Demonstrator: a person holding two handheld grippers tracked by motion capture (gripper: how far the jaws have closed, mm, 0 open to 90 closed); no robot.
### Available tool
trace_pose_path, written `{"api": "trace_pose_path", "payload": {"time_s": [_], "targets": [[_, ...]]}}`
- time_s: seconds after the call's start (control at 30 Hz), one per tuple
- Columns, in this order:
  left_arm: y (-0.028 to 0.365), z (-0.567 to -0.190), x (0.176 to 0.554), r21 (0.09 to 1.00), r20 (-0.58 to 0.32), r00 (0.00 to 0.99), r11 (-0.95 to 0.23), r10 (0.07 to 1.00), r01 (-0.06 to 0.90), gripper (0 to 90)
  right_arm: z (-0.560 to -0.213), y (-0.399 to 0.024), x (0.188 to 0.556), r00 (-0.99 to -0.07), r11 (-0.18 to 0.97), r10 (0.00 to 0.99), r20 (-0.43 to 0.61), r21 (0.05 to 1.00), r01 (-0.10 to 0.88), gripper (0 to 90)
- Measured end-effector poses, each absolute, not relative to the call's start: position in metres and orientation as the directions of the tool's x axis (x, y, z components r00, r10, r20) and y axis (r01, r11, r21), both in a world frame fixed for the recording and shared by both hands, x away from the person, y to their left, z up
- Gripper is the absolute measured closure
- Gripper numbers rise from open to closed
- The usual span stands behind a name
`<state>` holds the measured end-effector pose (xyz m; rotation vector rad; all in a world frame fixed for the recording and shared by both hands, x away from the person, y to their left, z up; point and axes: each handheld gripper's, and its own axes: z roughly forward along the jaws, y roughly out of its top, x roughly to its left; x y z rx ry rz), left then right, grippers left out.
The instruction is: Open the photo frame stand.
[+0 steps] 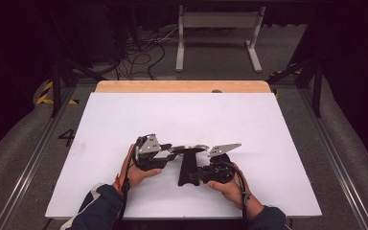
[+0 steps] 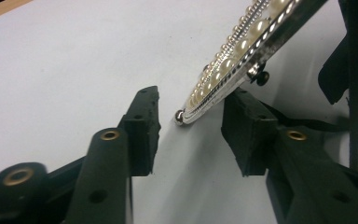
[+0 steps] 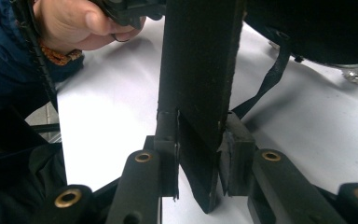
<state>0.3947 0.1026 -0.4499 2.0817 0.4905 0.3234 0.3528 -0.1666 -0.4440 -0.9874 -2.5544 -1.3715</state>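
Your right gripper (image 3: 199,154) clamps the black stand (image 3: 198,70) near the tabletop's (image 1: 182,115) near edge, centre. Your left gripper (image 2: 191,128) stands partly open, pads off the pearl headband (image 2: 230,58), whose tip lies between its jaws, atop that stand.

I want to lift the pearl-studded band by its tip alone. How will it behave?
The pearl band looks like a rigid metal strip, so it should stay stiff rather than droop. Its polished edge and rounded tip, lying between the left gripper's open jaws, seem slippery and may slide out. It juts sideways from the black stand clamped by the right gripper, so lifting may tilt both.
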Motion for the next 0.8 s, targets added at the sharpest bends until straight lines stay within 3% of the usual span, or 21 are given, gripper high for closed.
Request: {"api": "trace_pose_path", "payload": {"time_s": [0.2, 0.37, 0.57, 0.63, 0.8], "targets": [[0.100, -0.450, 0.398, 0.859, 0.029, 0.882, -0.463, 0.471, 0.219, 45.1, -0.441, -0.169, 0.347, -0.791, 0.398, 0.529, 0.307, 0.733, 0.551, 73.3], [0.098, -0.450, 0.398, 0.865, 0.028, 0.887, -0.456, 0.461, 0.209, 47.7, -0.430, -0.177, 0.340, -0.785, 0.404, 0.566, 0.254, 0.745, 0.532, 71.3], [0.092, -0.454, 0.400, 0.854, 0.043, 0.900, -0.483, 0.433, 0.192, 58.1, -0.397, -0.188, 0.320, -0.792, 0.385, 0.594, 0.140, 0.815, 0.433, 77.7], [0.090, -0.454, 0.399, 0.850, 0.046, 0.909, -0.495, 0.414, 0.182, 69.1, -0.392, -0.187, 0.314, -0.800, 0.375, 0.590, 0.112, 0.839, 0.394, 83.2], [0.087, -0.454, 0.399, 0.845, 0.058, 0.908, -0.504, 0.414, 0.176, 69.6, -0.396, -0.167, 0.302, -0.796, 0.385, 0.605, 0.021, 0.867, 0.315, 87.7]]}}
